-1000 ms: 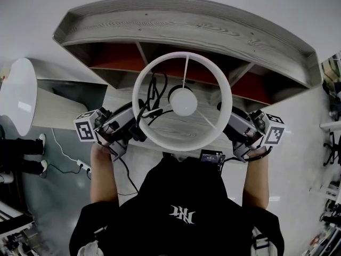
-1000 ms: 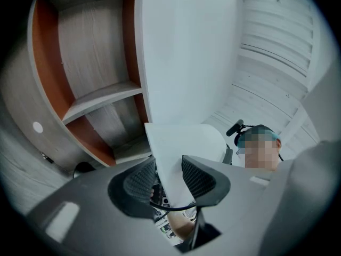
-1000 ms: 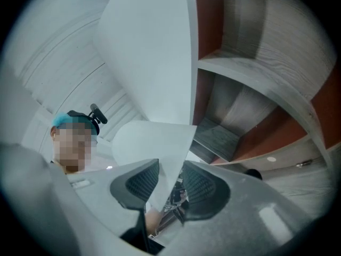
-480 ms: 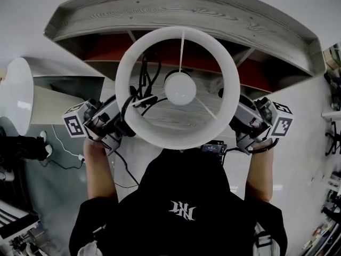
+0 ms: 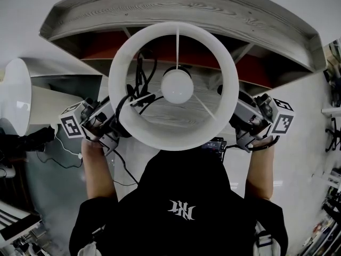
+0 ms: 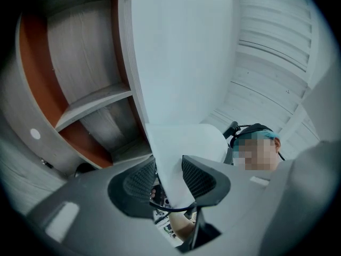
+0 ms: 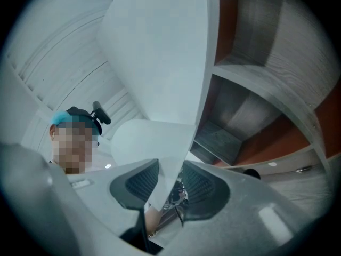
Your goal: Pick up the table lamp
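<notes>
Brought the table lamp up closer and larger in the head view than a second ago, now hanging clear in front of the wooden shelf.
Pinching the thin shade from opposite sides with left gripper and right gripper, jaws of both clenched on its wall. Probably light but flimsy and easily dented, with a fragile bulb; best gripped gently near the rim and kept level.
</notes>
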A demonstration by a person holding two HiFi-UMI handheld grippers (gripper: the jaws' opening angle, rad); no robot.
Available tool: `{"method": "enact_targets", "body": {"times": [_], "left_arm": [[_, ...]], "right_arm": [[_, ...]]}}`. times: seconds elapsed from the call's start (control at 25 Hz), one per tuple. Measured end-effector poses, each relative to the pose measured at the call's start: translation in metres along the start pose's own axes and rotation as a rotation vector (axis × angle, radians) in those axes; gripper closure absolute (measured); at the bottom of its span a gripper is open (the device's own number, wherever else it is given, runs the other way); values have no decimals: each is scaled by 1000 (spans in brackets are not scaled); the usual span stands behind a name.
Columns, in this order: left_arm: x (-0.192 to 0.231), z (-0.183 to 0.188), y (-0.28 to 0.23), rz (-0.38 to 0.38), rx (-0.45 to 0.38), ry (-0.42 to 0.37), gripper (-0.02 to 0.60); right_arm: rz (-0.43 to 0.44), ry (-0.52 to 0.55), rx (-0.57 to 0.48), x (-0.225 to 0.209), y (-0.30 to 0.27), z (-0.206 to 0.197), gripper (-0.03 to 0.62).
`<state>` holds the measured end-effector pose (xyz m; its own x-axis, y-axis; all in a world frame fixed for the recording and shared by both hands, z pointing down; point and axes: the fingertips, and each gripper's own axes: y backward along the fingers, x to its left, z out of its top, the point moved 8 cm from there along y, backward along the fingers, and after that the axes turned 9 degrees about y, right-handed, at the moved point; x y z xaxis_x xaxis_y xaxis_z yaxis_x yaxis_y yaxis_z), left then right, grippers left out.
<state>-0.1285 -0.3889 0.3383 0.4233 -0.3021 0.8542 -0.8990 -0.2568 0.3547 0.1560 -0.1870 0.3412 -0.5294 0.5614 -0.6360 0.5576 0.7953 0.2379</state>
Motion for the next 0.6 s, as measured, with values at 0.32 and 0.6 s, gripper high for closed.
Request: {"method": "enact_targets", "body": {"times": [0.32, 0.6], "left_arm": [[1, -1, 1, 5, -4, 5, 431], [3, -1, 2, 16, 0, 11, 431]], "right_arm": [[-5, -20, 0, -3, 1, -3, 450], [-6, -46, 22, -7, 1, -5, 450]]}}
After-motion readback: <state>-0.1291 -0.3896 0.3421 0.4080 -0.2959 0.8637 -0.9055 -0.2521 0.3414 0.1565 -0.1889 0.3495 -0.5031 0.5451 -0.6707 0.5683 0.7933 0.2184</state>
